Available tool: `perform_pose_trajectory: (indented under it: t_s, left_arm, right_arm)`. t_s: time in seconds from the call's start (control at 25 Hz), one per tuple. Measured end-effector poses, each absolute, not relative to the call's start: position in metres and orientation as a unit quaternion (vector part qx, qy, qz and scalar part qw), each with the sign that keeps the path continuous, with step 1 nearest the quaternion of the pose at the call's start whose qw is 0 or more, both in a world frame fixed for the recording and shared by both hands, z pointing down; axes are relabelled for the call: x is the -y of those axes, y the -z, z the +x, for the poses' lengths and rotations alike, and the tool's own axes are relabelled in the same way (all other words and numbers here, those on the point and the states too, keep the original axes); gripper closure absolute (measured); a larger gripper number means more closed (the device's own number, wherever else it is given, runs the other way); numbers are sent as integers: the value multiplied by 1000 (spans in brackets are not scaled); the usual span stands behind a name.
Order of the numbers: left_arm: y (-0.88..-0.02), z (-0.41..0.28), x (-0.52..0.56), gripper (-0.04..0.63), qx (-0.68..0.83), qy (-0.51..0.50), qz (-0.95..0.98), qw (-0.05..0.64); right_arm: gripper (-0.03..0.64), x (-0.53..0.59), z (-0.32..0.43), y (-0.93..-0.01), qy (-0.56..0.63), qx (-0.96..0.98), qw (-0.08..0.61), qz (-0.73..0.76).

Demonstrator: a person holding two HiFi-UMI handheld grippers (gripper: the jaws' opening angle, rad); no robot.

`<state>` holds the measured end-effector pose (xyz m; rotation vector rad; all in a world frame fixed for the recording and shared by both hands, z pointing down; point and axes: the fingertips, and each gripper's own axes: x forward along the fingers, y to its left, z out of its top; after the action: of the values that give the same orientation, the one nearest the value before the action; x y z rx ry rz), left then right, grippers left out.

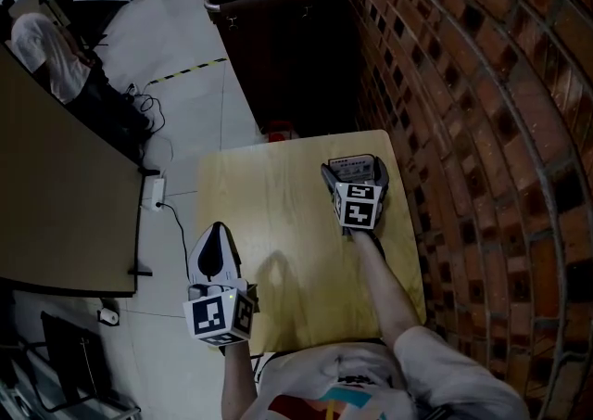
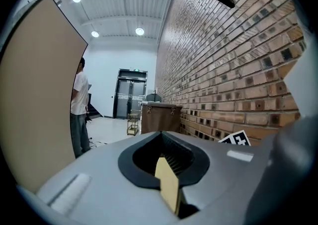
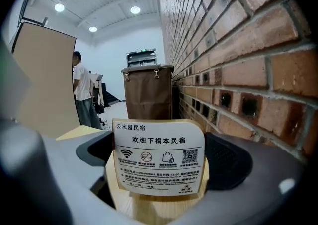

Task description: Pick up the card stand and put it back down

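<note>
— Okay, right tongs (image 1: 354,171) first: state?

— Clenched on the card stand (image 3: 159,162). A black pad presses each side edge, and the printed face looks back at the tongs' camera.

— Where does it sit?

— Squarely between the right tongs' jaws, over the far right part of the wooden table (image 1: 278,214). The brick wall (image 1: 463,131) is just to the right of those tongs. Whether the base has left the tabletop I can't tell; the jaws cover the underside in both views.

— Left tongs (image 1: 215,231)?

— Jaws together on nothing, with only a strip of tabletop showing through the slit. They're well apart from the stand, to the left and nearer the person, by the table's left edge.

— Tips for the step?

— My read is to lift straight up and keep the stand upright, not tipped toward the wall. Don't squeeze harder, because the grip is on thin side edges and it could twist. Lower it until the base is flat on the table, then release. Leave the left tongs where they are.

— How does the stand look?

— It's a white card with rounded corners on a pale wood backing. It has black Chinese print, a row of small icons and a QR code (image 3: 189,156). It looks light and probably tips easily.
</note>
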<state>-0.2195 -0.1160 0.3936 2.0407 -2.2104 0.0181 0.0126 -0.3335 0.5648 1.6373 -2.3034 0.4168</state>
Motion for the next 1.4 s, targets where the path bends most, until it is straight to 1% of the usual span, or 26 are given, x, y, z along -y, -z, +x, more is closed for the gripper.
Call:
perform_pose_trajectory:
  t_s: [0.32, 0.64, 0.92, 1.12, 1.32, 1.36, 1.4]
  left_arm:
    - [-402, -222, 117, 591, 730, -13, 680, 72]
    - [-406, -230, 114, 591, 736, -15, 672, 81]
    - [-407, -232, 115, 591, 737, -6, 672, 74]
    - [-402, -229, 112, 591, 733, -1, 676, 72]
    - [-392, -222, 112, 591, 731, 12, 679, 67]
    - [-391, -220, 112, 591, 727, 13, 683, 64]
    - [-390, -216, 111, 591, 723, 13, 687, 64]
  right_arm:
    - [61, 334, 6, -589, -153, 796, 171, 560]
    - [61, 335, 7, -593, -151, 794, 163, 565]
    - [60, 336, 10, -590, -150, 798, 160, 562]
    - [58, 334, 18, -554, -143, 801, 114, 570]
    - [60, 315, 29, -481, -132, 815, 28, 564]
    - [79, 306, 30, -465, -130, 820, 13, 557]
    - [119, 295, 32, -449, -127, 826, 1, 549]
